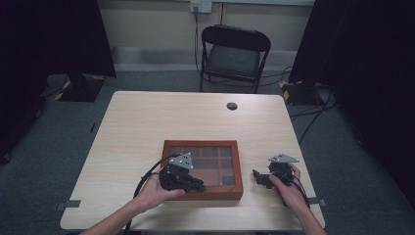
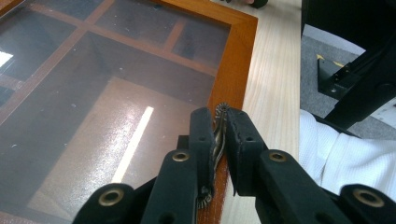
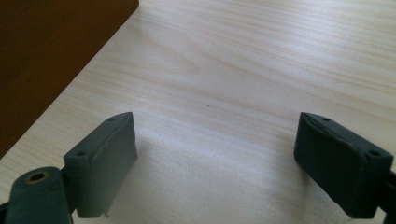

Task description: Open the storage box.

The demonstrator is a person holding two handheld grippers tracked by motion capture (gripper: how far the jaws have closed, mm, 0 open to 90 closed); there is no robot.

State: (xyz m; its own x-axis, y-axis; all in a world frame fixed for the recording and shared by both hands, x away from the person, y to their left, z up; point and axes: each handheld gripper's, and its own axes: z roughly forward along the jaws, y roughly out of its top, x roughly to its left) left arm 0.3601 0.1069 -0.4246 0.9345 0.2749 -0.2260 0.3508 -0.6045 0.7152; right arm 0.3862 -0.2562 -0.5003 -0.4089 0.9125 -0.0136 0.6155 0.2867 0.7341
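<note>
Looking down from the high view, you have a wooden box (image 1: pixel 202 169) with a glass lid sitting at the near middle of the pale table (image 1: pixel 147 122), and your two hands come in from the near edge on either side of it. Your left gripper (image 1: pixel 195 185) rests over the box's near left corner, while your right gripper (image 1: pixel 258 178) sits on the bare tabletop just right of the box, apart from it. A black folding chair (image 1: pixel 234 56) stands beyond the far edge of the table.

The left gripper view (image 2: pixel 219 140) gives you what the high view is too small to show: the jaws are nearly closed on a small metal clasp (image 2: pixel 218 128) with a toothed edge, fixed to the box's wooden frame (image 2: pixel 236 65). Through the glass (image 2: pixel 93 93) you can see wooden dividers splitting the inside into compartments. A white sleeve (image 2: pixel 345 154) shows at the right of that view.

The right gripper view (image 3: pixel 224 163) shows its jaws spread wide with nothing between them, only bare table (image 3: pixel 243 70) under them, and the box's brown side wall (image 3: pixel 46 56) at the upper left.
</note>
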